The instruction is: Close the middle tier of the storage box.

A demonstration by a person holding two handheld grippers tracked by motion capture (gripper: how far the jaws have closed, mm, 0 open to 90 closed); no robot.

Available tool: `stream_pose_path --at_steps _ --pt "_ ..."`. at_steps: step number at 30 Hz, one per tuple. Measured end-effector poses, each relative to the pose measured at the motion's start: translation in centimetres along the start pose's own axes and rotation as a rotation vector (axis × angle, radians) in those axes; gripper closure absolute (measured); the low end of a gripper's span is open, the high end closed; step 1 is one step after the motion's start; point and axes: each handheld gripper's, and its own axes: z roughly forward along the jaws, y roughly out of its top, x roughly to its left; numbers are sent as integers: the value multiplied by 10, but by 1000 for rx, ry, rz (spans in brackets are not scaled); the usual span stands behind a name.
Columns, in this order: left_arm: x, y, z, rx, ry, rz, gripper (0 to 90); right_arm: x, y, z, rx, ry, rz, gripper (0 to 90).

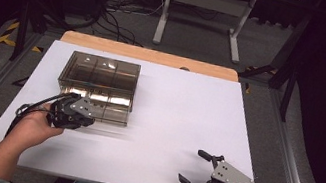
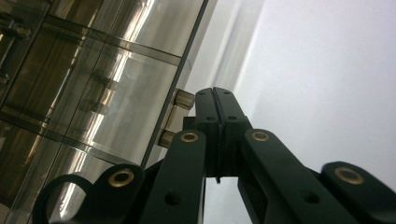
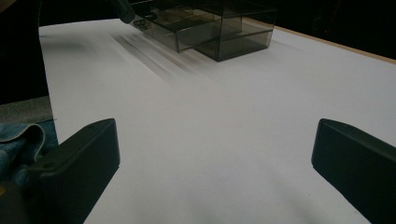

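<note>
A white table (image 1: 165, 122) filled the middle of the high view, with a smoky clear drawer box (image 1: 99, 80) in the upper left of the frame and one drawer (image 1: 110, 107) partly drawn out toward the bottom. The left gripper (image 1: 78, 107) was seen at the drawer's front, left of centre; in the left gripper view its jaws were pressed flat together, empty, just beside the drawer's small metal handle (image 2: 176, 119). The right gripper (image 1: 196, 167) was held at the lower right, jaws spread wide, nothing between them. Judged from this, the handle should be taken squarely and moved straight, so the box is not dragged.
</note>
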Motion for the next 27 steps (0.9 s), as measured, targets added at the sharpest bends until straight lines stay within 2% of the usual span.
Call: stream_pose_path --at_steps 20,27 --pt "2 -2 17 66 -20 -2 895 0 0 -1 1 0 2 15" --pt "4 -3 20 74 -24 -8 895 0 0 -1 2 2 1 15"
